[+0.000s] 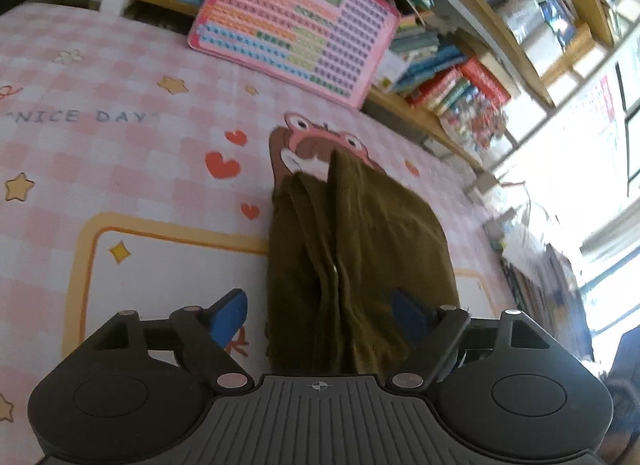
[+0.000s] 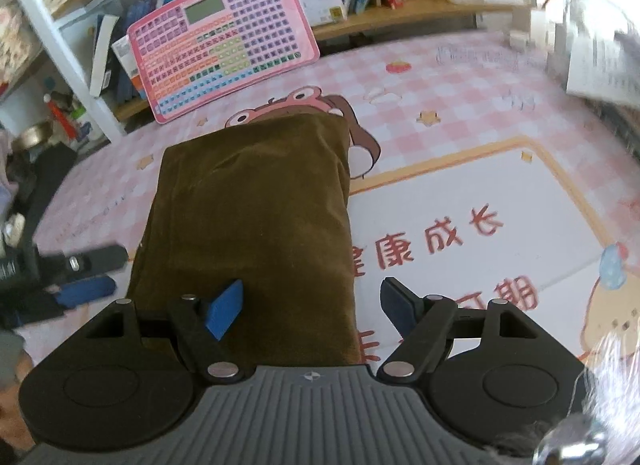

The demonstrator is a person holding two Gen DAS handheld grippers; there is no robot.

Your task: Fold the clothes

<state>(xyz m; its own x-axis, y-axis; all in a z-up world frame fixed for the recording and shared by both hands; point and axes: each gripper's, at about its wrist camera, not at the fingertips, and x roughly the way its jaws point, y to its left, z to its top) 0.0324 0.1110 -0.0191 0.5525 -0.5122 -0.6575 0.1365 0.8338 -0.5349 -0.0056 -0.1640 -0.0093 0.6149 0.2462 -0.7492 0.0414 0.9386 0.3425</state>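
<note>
An olive-brown garment (image 2: 256,209) lies folded into a long rectangle on the pink checked mat (image 2: 460,77). In the left wrist view the garment (image 1: 352,249) shows its stacked folded edges, running away from the camera. My left gripper (image 1: 320,305) is open, its blue pads (image 1: 230,315) on either side of the garment's near end, not clamped. My right gripper (image 2: 312,305) is open above the garment's near right part, empty. The left gripper also shows in the right wrist view (image 2: 80,277), at the garment's left edge.
A pink keyboard-style toy board (image 2: 224,37) leans against a low bookshelf (image 2: 400,21) full of books at the mat's far edge. Papers and boxes (image 2: 600,57) sit at the far right. A bright window (image 1: 592,185) is to the right in the left wrist view.
</note>
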